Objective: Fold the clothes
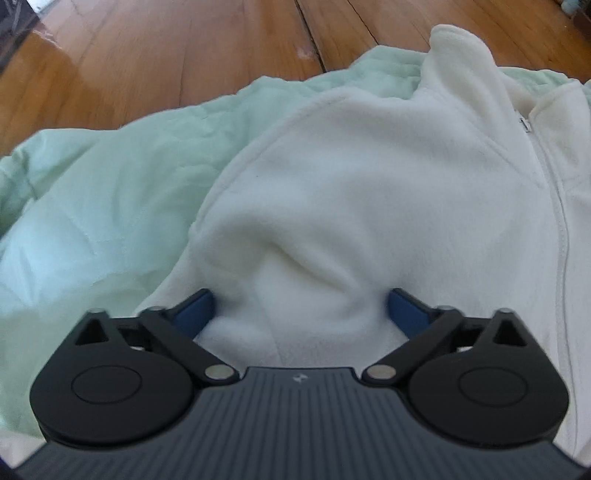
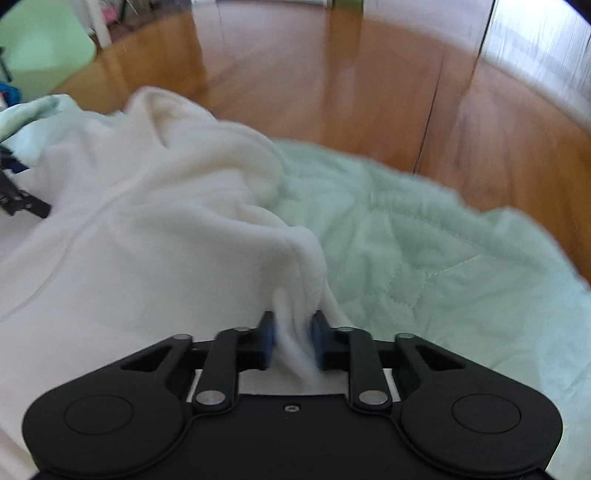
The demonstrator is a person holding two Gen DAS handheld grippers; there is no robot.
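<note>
A white fleece jacket with a zip and a stand-up collar lies spread on a mint green quilt. My left gripper points down into the fleece at the shoulder and sleeve area. Its blue pads stand wide apart, and a soft bulge of fleece sits between them. In the right wrist view my right gripper is shut on a pinched fold at the edge of the white fleece jacket. The fabric rises in a ridge from its narrow jaws. Part of the left gripper shows at the left edge.
The quilt lies on a wooden plank floor that runs on beyond it. A pale green tub and a white furniture leg stand at the far left. The picture is blurred.
</note>
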